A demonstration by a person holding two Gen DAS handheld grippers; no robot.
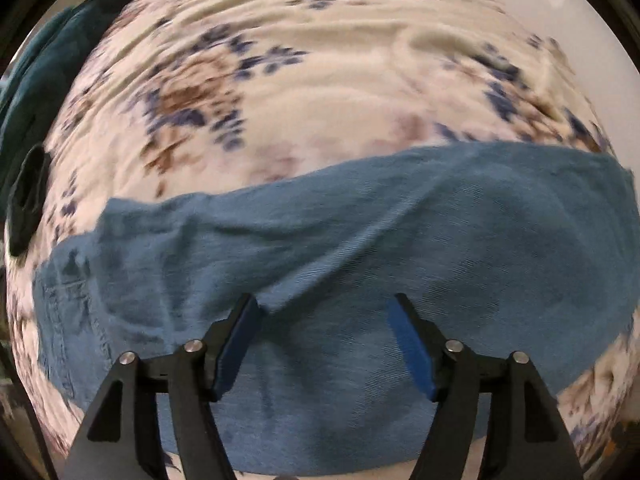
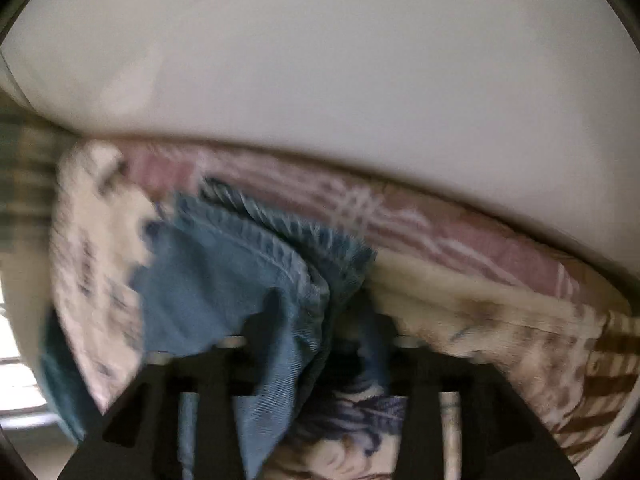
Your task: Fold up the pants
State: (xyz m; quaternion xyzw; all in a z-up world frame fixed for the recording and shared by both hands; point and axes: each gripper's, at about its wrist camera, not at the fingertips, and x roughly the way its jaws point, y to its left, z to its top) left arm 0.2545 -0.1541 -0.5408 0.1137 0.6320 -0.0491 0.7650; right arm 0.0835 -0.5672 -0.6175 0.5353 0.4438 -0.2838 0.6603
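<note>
Blue denim pants (image 1: pixel 360 240) lie across a floral bedsheet (image 1: pixel 280 80) in the left wrist view. My left gripper (image 1: pixel 324 312) is open just above the denim, its blue pads (image 1: pixel 240 340) apart, holding nothing. In the right wrist view, my right gripper (image 2: pixel 320 320) is shut on the hem end of the pants (image 2: pixel 240 264), with frayed leg cuffs bunched between the fingers and lifted off the bed. The view is blurred by motion.
A dark teal cloth (image 1: pixel 48 60) lies at the bed's left edge, with a black object (image 1: pixel 28 200) beside it. A pink plaid blanket (image 2: pixel 440 232) and a white wall (image 2: pixel 320 60) lie behind the bed.
</note>
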